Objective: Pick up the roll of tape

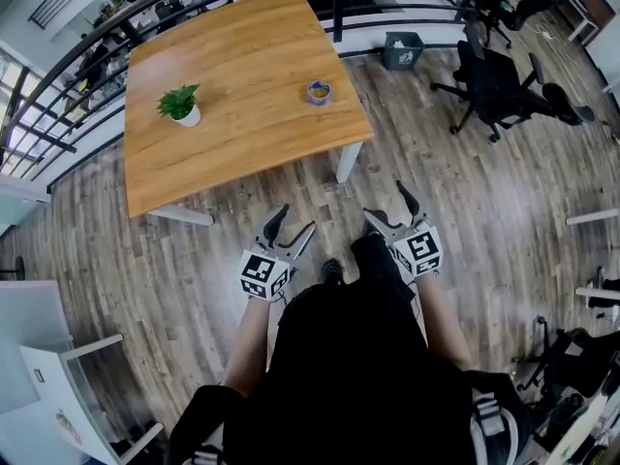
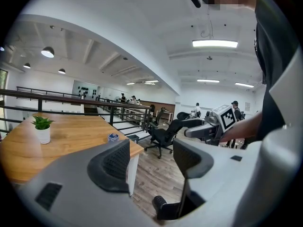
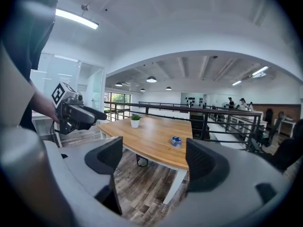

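Tape: I see the small blue-and-grey roll of tape (image 1: pixel 319 92) lying flat on the light wooden table (image 1: pixel 252 56), near its right edge.
Plant: a green plant in a white pot (image 1: pixel 181 106) stands well left of it.
Left gripper (image 1: pixel 295 219): over the plank floor (image 1: pixel 194 260), jaws apart, empty.
Right gripper (image 1: pixel 386 201): beside it, jaws wide, empty.

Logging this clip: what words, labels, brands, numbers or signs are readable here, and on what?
No legible text anywhere.
Blue print on the roll of tape: too small to read.
Cubes on the left gripper and right gripper: square black-and-white markers, no letters.
Dark label on the white panel: too small to read.
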`<action>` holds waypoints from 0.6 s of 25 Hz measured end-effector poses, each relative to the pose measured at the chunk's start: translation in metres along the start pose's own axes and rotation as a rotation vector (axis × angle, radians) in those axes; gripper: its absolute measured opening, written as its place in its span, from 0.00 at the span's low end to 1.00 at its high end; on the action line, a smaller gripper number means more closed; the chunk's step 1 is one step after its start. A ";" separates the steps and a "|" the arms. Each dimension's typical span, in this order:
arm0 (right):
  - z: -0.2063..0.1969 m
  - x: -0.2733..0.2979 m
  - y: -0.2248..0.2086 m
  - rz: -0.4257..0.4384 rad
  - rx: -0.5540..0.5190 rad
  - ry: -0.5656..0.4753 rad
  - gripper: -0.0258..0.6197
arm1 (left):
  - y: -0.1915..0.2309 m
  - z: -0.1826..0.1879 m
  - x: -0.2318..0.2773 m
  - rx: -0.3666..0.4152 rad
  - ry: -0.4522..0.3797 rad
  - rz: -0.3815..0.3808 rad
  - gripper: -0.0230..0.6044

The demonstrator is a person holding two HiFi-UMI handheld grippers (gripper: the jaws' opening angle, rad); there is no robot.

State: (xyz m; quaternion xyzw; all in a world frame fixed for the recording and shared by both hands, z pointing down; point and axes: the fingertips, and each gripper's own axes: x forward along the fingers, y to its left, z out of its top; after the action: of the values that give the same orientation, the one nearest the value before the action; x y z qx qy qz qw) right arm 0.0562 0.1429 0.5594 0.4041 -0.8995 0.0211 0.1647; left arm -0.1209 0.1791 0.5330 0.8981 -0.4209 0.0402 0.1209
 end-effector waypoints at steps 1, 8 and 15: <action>0.000 0.001 0.000 0.000 0.001 0.001 0.69 | 0.001 0.000 0.001 0.000 0.000 0.001 0.50; 0.007 0.010 -0.010 0.004 0.017 -0.022 0.68 | 0.008 0.008 0.015 0.007 -0.004 0.005 0.50; 0.005 0.022 -0.019 0.013 0.029 0.007 0.68 | 0.015 0.010 0.026 0.006 0.006 0.014 0.50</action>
State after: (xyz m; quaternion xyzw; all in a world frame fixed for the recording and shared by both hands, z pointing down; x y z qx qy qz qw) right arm 0.0555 0.1133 0.5601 0.4004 -0.9012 0.0364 0.1619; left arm -0.1158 0.1482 0.5303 0.8953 -0.4268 0.0448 0.1194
